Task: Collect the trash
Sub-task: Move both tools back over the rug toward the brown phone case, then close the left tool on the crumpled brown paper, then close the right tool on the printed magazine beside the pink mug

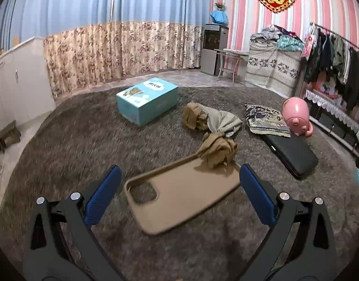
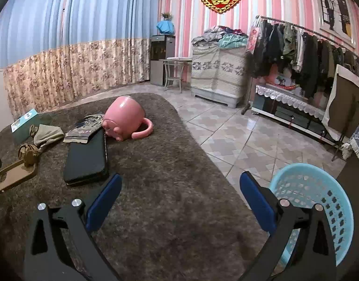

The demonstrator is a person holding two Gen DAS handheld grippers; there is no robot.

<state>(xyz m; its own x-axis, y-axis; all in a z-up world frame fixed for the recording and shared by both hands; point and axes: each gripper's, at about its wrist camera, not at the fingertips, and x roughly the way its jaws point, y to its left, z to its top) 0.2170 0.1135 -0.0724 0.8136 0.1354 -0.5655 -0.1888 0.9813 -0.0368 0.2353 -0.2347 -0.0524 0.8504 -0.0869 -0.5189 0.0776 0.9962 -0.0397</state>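
Crumpled brown paper (image 1: 217, 151), taken to be the trash, is seen in the left wrist view on the far end of a tan phone case (image 1: 179, 193) on the grey rug (image 1: 74, 140). The left gripper (image 1: 179, 180) is spread wide and holds nothing, its blue pads either side of the case. The wad is best reached past the case and pinched alone. No clear long axis is shown; a flattened tail points left along the case edge.

In the right wrist view the right gripper (image 2: 179, 193) is also wide and empty above bare rug, with the blue basket (image 2: 320, 201) just to its right, judged the destination.
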